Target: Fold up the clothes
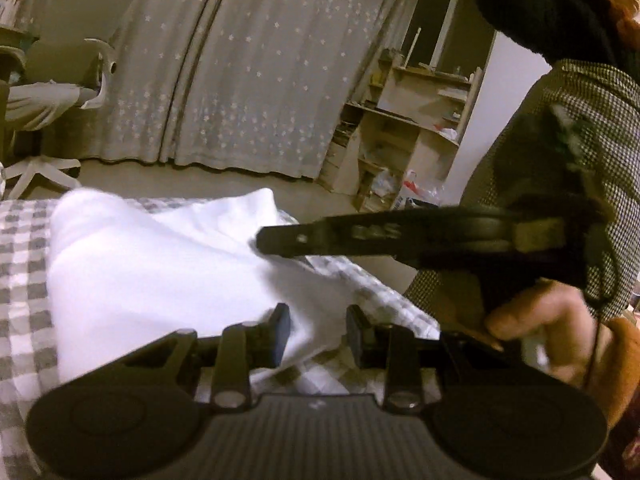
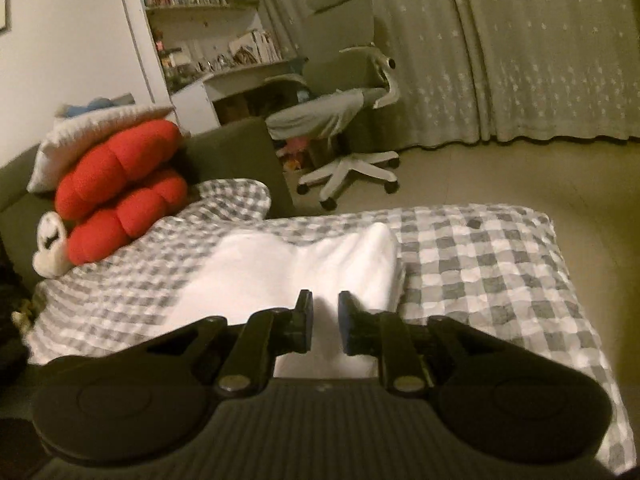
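Observation:
A white garment (image 1: 152, 272) lies partly folded on a grey-and-white checked bed cover (image 1: 24, 248). My left gripper (image 1: 318, 330) is at the garment's near edge, and white cloth fills the narrow gap between its fingers. My right gripper (image 1: 264, 240) comes in from the right, held by a hand (image 1: 540, 320). Its tip meets the garment, and creases run toward it. In the right wrist view, the right gripper (image 2: 325, 322) stands over the garment (image 2: 304, 260) with its jaws close together and white cloth between them.
A person in a houndstooth top (image 1: 592, 128) stands at the right of the bed. Red cushions (image 2: 116, 184) and a white pillow lie at the bed's head. An office chair (image 2: 348, 92), cluttered shelves (image 1: 400, 140) and star-patterned curtains (image 1: 260, 60) stand beyond the bed cover (image 2: 480, 272).

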The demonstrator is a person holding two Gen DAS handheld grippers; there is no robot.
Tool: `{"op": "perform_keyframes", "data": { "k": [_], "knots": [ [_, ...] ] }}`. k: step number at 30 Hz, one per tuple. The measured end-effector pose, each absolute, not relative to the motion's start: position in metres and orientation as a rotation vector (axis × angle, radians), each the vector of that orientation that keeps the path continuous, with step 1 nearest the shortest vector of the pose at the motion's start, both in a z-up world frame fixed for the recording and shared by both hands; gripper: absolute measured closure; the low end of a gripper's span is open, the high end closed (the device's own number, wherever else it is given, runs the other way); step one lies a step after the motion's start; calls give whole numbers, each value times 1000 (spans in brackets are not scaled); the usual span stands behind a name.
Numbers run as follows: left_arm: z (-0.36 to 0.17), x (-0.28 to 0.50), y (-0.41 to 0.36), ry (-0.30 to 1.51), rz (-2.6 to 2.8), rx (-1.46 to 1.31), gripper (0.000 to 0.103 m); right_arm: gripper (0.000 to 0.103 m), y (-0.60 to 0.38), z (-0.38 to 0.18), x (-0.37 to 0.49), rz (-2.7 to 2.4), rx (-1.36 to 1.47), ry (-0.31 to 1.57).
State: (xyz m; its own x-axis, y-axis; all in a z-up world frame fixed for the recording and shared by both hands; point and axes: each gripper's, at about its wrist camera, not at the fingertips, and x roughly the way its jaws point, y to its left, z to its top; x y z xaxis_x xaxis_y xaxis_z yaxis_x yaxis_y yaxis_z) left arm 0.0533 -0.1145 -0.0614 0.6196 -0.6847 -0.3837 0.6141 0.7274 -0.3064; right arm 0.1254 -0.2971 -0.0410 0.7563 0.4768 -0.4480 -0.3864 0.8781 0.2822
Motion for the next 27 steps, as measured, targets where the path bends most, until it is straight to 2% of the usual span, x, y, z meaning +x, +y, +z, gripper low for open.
{"op": "perform_keyframes", "data": {
  "k": [3, 8, 17, 20, 27],
  "knots": [
    [-61, 54, -115, 499, -755, -146, 71, 96, -299, -47, 139, 464, 191, 536],
    [-61, 56, -113, 504, -762, -140, 71, 99, -297, -50, 160, 445, 208, 537],
    [-45, 56, -101, 506, -749, -138, 71, 81, -307, -34, 162, 390, 249, 515],
    [-39, 60, -91, 504, -710, -152, 70, 59, -315, -32, 153, 384, 279, 520],
    [-38, 80, -64, 559, -567, -250, 63, 57, -324, -29, 144, 400, 350, 563]
  ]
}}
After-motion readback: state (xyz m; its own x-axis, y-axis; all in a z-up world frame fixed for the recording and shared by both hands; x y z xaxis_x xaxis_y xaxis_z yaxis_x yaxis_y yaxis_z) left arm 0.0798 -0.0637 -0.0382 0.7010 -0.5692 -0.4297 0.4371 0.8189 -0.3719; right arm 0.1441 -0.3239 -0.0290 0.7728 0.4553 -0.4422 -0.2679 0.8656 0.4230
